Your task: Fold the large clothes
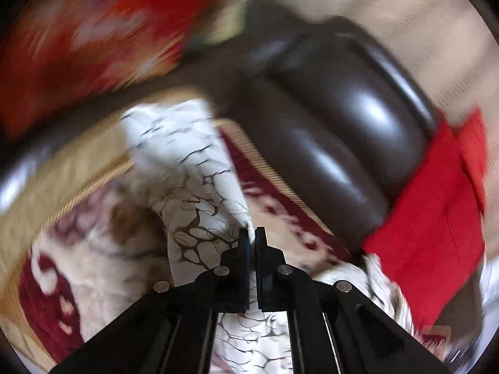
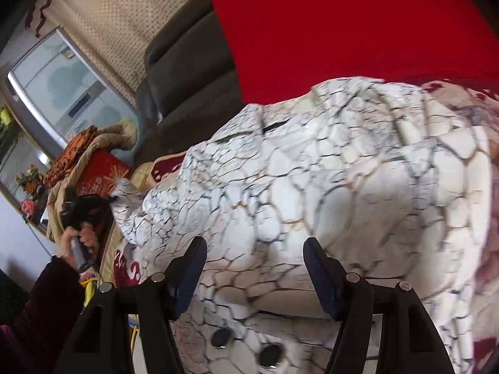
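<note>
While the left gripper (image 1: pixel 252 233) pinches the garment (image 2: pixel 327 187) with shut jaws, its long axis runs toward ten o'clock from the right gripper (image 2: pixel 254 268), jaws wide above it.

You are working on a dark brown sofa (image 2: pixel 187 71). A cream and dark red blanket (image 1: pixel 103 249) covers its seat. The white crackle-print garment (image 2: pixel 343 187) lies on it, a red cloth (image 2: pixel 343 31) at twelve o'clock.
</note>
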Available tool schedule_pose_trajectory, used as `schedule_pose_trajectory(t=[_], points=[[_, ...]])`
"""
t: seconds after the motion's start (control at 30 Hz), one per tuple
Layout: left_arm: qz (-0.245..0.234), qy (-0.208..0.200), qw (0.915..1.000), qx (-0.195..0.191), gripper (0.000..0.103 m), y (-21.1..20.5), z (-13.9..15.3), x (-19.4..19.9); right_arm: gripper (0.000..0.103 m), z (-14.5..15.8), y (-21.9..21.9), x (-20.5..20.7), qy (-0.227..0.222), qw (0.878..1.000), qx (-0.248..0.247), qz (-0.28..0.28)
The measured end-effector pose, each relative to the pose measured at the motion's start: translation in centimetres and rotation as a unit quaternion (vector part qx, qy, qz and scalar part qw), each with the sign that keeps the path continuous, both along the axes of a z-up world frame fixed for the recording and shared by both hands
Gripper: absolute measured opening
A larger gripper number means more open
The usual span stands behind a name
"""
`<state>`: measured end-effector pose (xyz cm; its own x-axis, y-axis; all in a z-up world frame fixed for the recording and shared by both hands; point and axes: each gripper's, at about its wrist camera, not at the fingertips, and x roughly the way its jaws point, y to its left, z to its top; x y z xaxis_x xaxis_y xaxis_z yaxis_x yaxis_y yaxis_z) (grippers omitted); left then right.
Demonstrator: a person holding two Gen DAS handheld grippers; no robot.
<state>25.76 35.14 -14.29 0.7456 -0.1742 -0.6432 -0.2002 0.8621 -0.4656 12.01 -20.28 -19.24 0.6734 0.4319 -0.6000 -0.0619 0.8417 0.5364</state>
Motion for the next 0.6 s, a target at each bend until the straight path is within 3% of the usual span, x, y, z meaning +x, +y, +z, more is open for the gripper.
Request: schedule_pose_trajectory(t=[0.1,0.2,0.3,0.33,0.37,0.4,0.47,0.5,0.53,0.57,0.6], points=[[-0.083,-0.049,0.9944,0.045,0.002,-5.2,5.0,-1.2,0.068,0.4,-1.2,-0.5,-0.006,1.000,0.002,-0.014],[-0.162,-0.098,0.9798,0.064,0.002,-10.0,9.4,-3.0,0.068,1.3,-2.0,-1.2,-0.020,1.000,0.001,-0.021],[-0.273,-0.149,0.9464,0.088,0.002,-16.1,13.2,-5.8,0.068,2.2,-2.9,-1.9,-0.032,0.999,0.007,-0.028],[-0.324,-0.168,0.9257,0.099,0.002,-18.8,14.4,-7.2,0.068,2.4,-3.3,-2.1,-0.036,0.999,0.011,-0.031],[-0.354,-0.177,0.9123,0.106,0.002,-20.4,14.9,-8.1,0.068,2.6,-3.7,-2.4,-0.040,0.999,0.013,-0.035],[-0.400,-0.184,0.8897,0.123,0.002,-23.0,15.4,-9.3,0.068,2.9,-4.2,-2.6,-0.044,0.998,0.015,-0.038],[-0.442,-0.182,0.8636,0.161,0.007,-26.6,15.4,-10.7,0.068,3.1,-4.7,-3.0,-0.046,0.998,0.015,-0.047],[-0.449,-0.182,0.8574,0.175,0.020,-27.8,15.1,-11.0,0.069,3.2,-5.3,-3.1,-0.044,0.997,0.017,-0.056],[-0.448,-0.179,0.8569,0.181,0.033,-28.5,14.8,-10.8,0.073,3.1,-5.9,-3.3,-0.041,0.997,0.023,-0.064],[-0.442,-0.174,0.8609,0.181,0.066,-28.9,14.3,-10.6,0.074,3.0,-6.7,-3.4,-0.037,0.996,0.034,-0.073],[-0.431,-0.173,0.8684,0.175,0.083,-28.8,13.9,-10.4,0.076,2.9,-7.2,-3.5,-0.034,0.995,0.042,-0.080]])
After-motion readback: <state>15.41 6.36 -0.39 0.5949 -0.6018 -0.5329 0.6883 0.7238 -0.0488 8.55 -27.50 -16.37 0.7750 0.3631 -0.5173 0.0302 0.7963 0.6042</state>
